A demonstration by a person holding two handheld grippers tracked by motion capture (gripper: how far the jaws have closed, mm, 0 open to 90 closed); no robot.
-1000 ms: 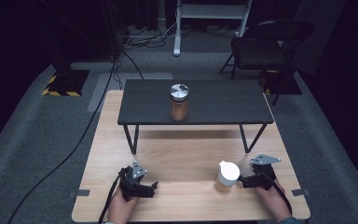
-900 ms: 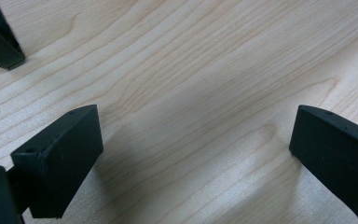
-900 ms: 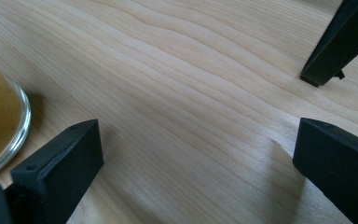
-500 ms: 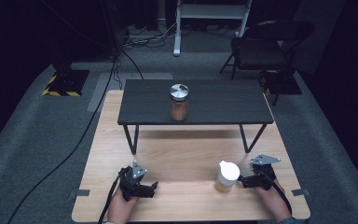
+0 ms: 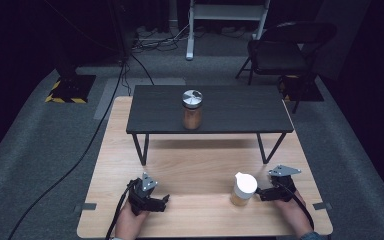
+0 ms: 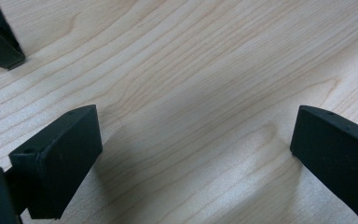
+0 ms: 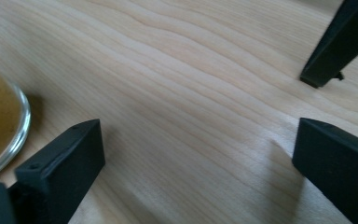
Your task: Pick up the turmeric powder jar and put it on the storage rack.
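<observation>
I am holding the right hand-held gripper (image 5: 261,194) low over the wooden counter (image 5: 200,165), its jaws spread wide with nothing between them. In the right gripper view I am seeing bare wood grain between the jaws, and the glass wall of the white-lidded jar (image 7: 0,126) sitting just off the left jaw, beside the gap rather than inside it. From above, that jar (image 5: 243,189) is standing upright near the front edge of the counter, just beside the gripper's tips; I am guessing they are not quite touching, though the overhead picture is too small to be sure.

Across the last second nothing is shifting: the jar and both hands are sitting where they were. I am reading that as a pause before the grasp, so the jar is not yet in hand.

The left hand-held gripper (image 5: 161,201) is resting well apart at the front left, jaws likewise spread and empty, with only wood and a black leg (image 6: 0,39) showing ahead of it.

Farther out, a second jar with a metal lid (image 5: 192,109) is standing on the small dark raised table (image 5: 240,112) at the back of the counter.
</observation>
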